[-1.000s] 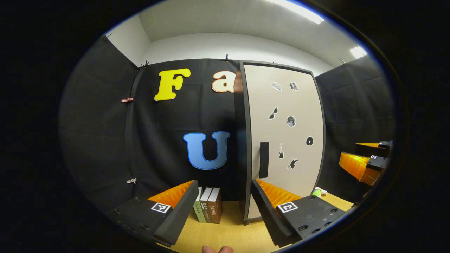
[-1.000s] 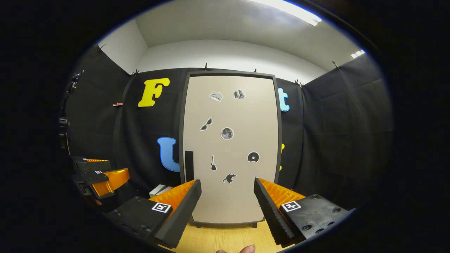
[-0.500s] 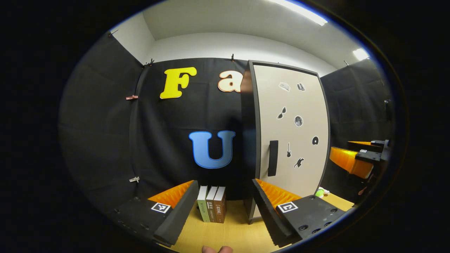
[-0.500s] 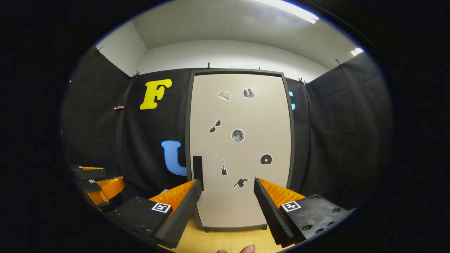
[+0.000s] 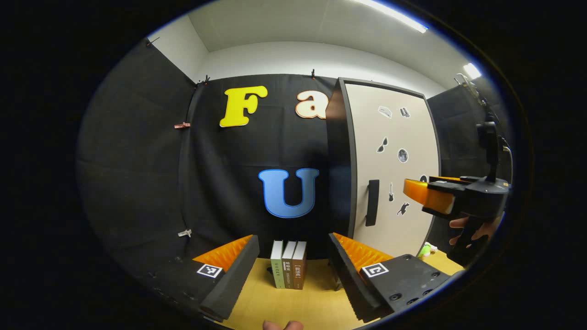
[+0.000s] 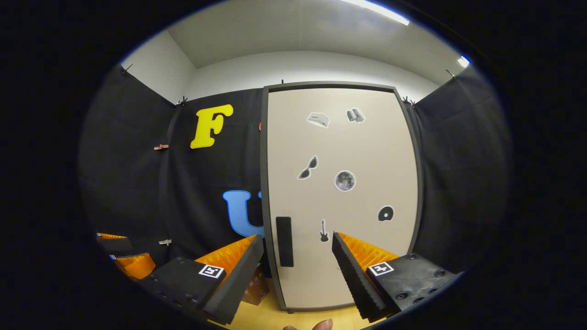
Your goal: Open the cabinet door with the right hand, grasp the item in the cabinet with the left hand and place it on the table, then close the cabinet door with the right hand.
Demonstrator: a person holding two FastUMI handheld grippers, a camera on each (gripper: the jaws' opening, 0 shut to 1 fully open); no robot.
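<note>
The right gripper (image 6: 296,268) had closed in on the tall beige cabinet door with small dark stickers (image 6: 341,192), which loomed larger in the right gripper view than it had a second earlier. Its fingers stood wide apart, holding nothing, and the flat black upright handle (image 6: 284,241) near the door's left edge now sat between them. In the left gripper view the same gripper (image 5: 419,192) had swung in from the right, a hand (image 5: 472,229) beneath it, nearing the handle (image 5: 372,202) but not touching. The door was closed, so the item inside could not be seen. The left gripper (image 5: 293,268) hung back with fingers spread and empty, over the pale wooden table (image 5: 293,307), facing three upright books (image 5: 289,264). The reach for the handle looked nearly complete; the grasp and pull remained
</note>
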